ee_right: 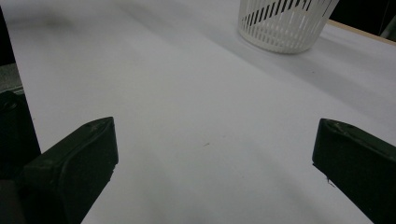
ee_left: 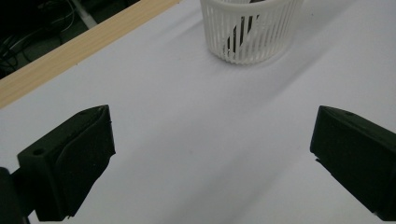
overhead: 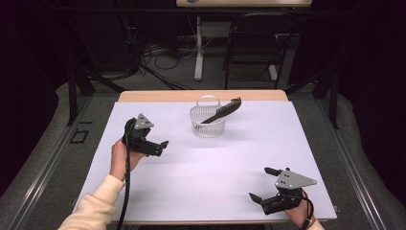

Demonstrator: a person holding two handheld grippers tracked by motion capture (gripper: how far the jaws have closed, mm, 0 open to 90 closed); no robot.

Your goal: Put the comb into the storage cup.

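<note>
On the white table (overhead: 206, 163), both tongs, left (overhead: 162, 146) and right (overhead: 264, 184), gape empty, well apart from the basket (overhead: 208, 122).

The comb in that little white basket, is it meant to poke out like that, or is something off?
Slightly odd: the dark comb is too long for the white basket, so it leans diagonally, its upper end jutting past the rim. The basket stands upright. Nothing looks spilled or broken.

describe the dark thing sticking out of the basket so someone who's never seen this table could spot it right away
Start at the white-covered table and look to its far edge, where a small white slatted basket stands. The black comb leans inside it, its upper end poking over the rim to the right. It is the one dark item in the basket, with a row of teeth along one side.
</note>
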